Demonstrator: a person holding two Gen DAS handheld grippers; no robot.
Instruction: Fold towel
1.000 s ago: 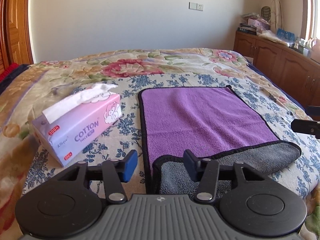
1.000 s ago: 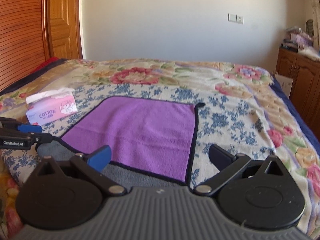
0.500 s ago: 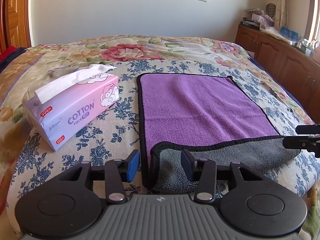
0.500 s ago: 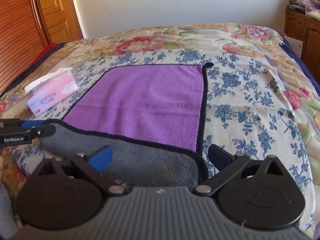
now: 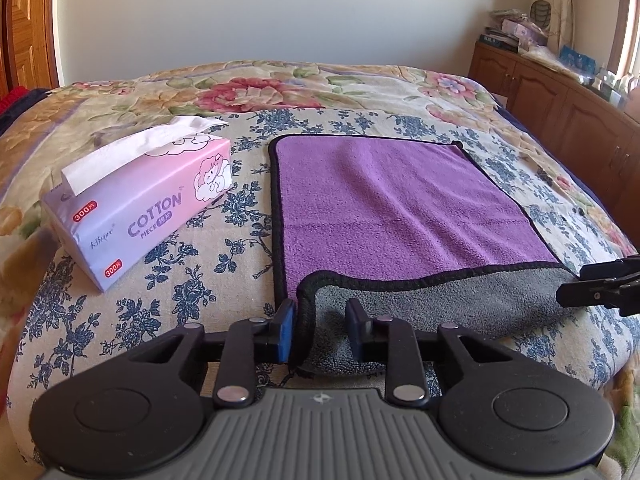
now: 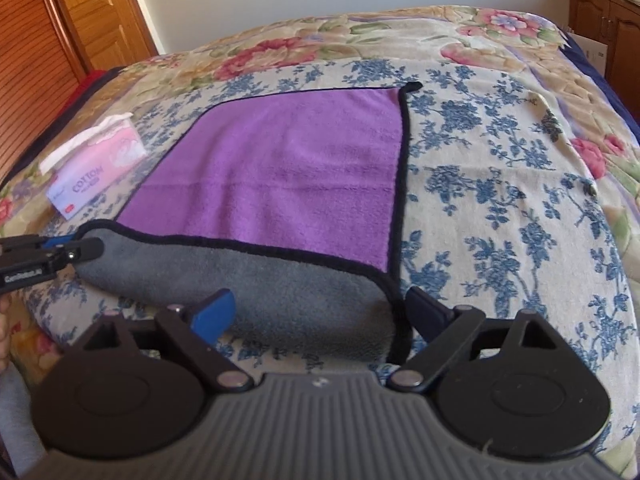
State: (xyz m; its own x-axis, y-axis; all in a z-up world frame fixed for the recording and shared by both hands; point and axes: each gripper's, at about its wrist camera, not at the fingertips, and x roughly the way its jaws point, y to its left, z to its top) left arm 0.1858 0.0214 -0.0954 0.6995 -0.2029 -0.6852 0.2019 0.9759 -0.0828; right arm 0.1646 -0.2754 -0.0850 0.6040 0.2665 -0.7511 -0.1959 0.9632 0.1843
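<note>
A purple towel [image 5: 392, 204] with a black hem lies flat on the bed; its near edge is turned over, showing a grey underside [image 5: 432, 300]. It also shows in the right wrist view [image 6: 288, 168]. My left gripper [image 5: 320, 326] is open with its fingers on either side of the towel's near left corner. My right gripper [image 6: 316, 308] is open wide, its fingers straddling the near right corner of the grey fold [image 6: 304, 292]. Each gripper shows at the edge of the other's view.
A pink tissue pack [image 5: 144, 200] marked COTTON lies left of the towel. The floral bedspread [image 6: 500, 208] stretches to the right and back. Wooden cabinets [image 5: 560, 104] stand along the right wall, a wooden door [image 6: 92, 12] at the left.
Both grippers have moved down and closer to the towel's near folded edge. The left jaws have narrowed around the left corner. The grey turned-over strip has grown wider.
</note>
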